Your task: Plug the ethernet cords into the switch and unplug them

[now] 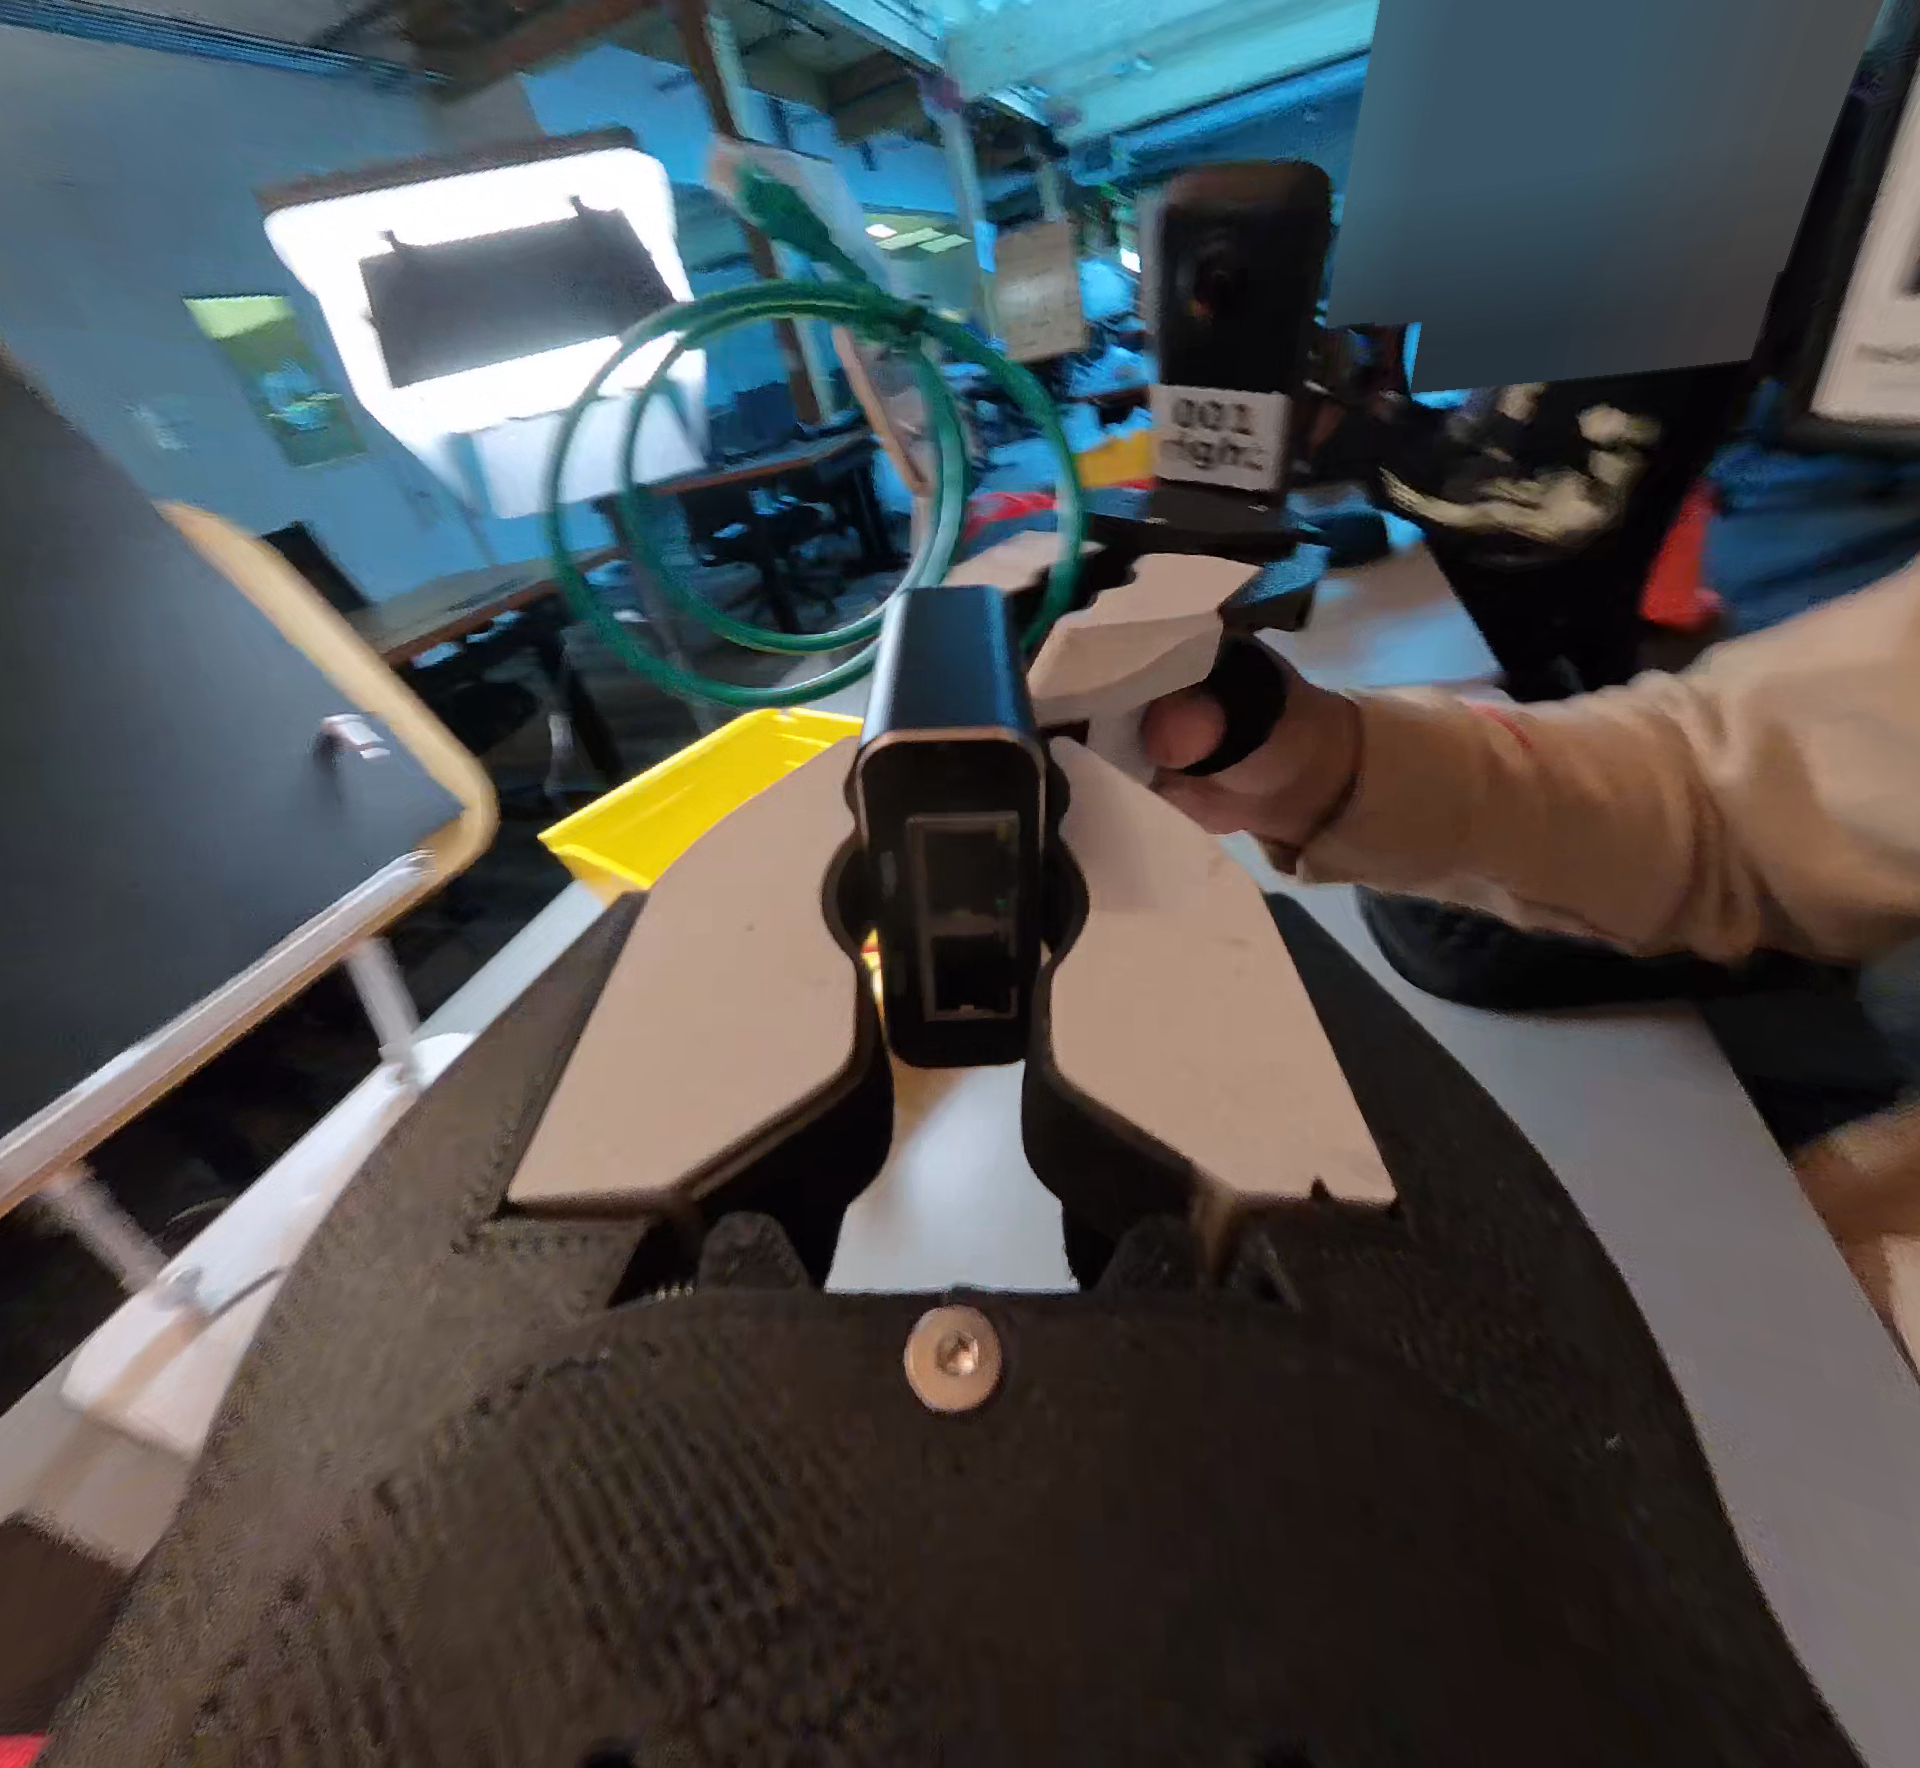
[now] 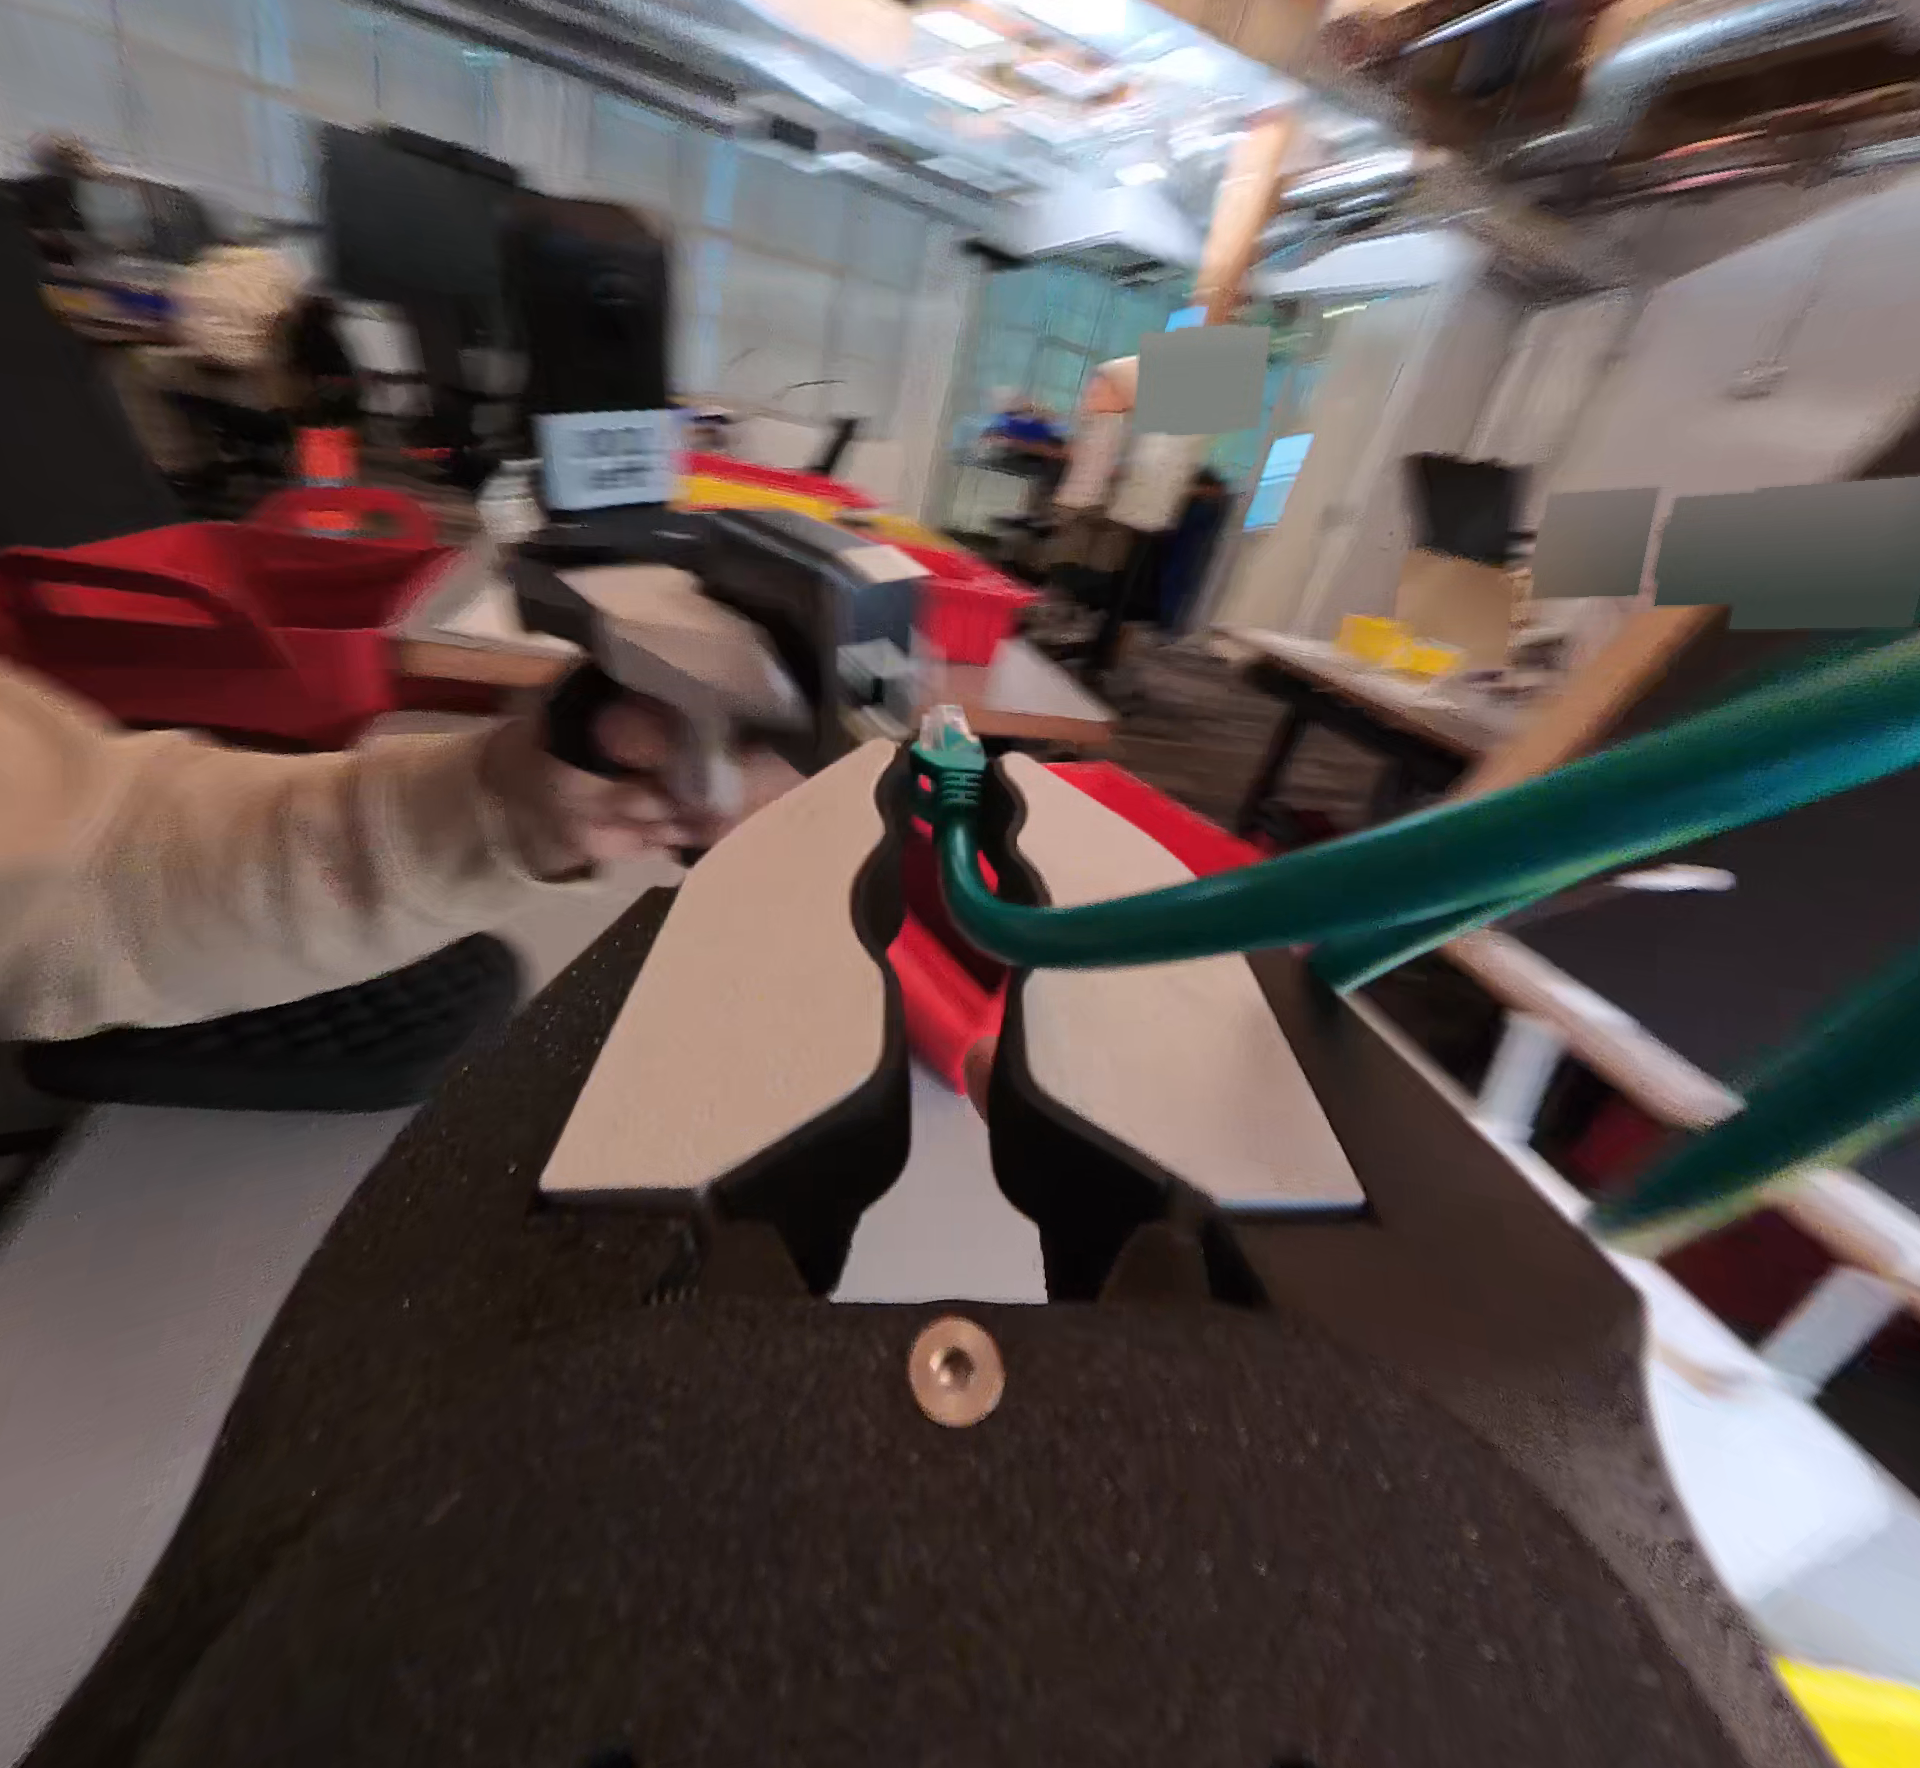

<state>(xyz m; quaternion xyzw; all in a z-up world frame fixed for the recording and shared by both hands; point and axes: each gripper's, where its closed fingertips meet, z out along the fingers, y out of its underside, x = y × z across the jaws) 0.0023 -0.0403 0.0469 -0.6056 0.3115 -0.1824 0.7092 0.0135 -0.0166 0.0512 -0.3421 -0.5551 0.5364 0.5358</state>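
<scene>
My left gripper is shut on a small black switch and holds it above the table, with two empty ports facing the camera. My right gripper is shut on the plug end of a green ethernet cord; the clear plug tip sticks out past the fingertips and the cord bends off to the right. In the left wrist view the right gripper is just behind the switch, and the green cord hangs in loops with its other plug up high. In the blurred right wrist view the switch is ahead and to the left, apart from the plug.
A yellow bin sits beyond the white table. A black-topped table with a tan edge is at the left. Red bins stand behind the left hand's sleeve, and another red bin lies below my right gripper.
</scene>
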